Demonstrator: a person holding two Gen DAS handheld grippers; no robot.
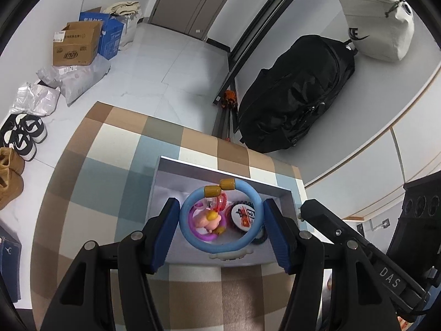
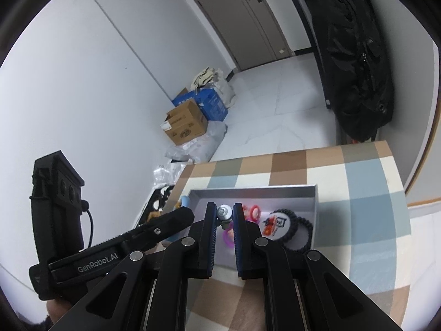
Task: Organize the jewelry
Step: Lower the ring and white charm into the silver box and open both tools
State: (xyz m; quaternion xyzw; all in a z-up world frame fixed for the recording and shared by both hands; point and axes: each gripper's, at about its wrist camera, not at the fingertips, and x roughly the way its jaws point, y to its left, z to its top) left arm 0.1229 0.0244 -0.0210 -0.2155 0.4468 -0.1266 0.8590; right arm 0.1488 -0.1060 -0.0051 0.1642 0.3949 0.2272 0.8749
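A grey open box (image 1: 209, 168) sits on the checked tablecloth (image 1: 110, 165). My left gripper (image 1: 220, 219) is shut on a light blue bangle (image 1: 190, 237) with two amber beads and holds it over the box. Through the ring I see a pink charm ring (image 1: 208, 222) and a round printed badge (image 1: 244, 216) in the box. In the right wrist view my right gripper (image 2: 224, 213) is shut on a small silver ring piece (image 2: 224, 211) above the same box (image 2: 253, 190), which holds pink rings (image 2: 255, 211), the badge (image 2: 275, 224) and a black braided bracelet (image 2: 301, 233).
The table's right edge (image 1: 299, 182) meets a white cabinet. A black bag (image 1: 297, 93) stands beyond it. Cardboard boxes (image 1: 75, 45), plastic bags and shoes (image 1: 23, 135) lie on the floor at left. The left gripper's body (image 2: 115, 253) shows beside my right gripper.
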